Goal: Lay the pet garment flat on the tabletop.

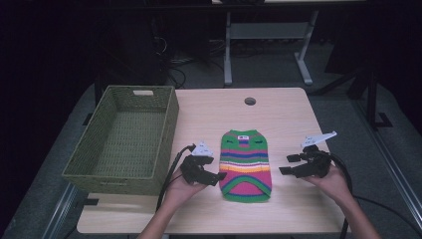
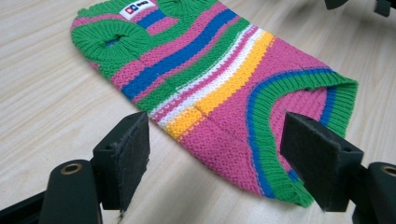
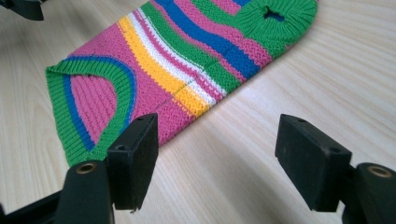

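My left gripper (image 1: pixel 215 175) sits at the near left edge of the striped knitted sweater (image 1: pixel 246 165), jaws wide apart, nothing between the pads. My right gripper (image 1: pixel 287 164) hovers just off the sweater's right side, jaws spread too, bare desk (image 1: pixel 283 114) under them. The sweater lies flat mid-desk, between both hands. Further left, the green woven basket (image 1: pixel 99 154) stands at the desk's edge
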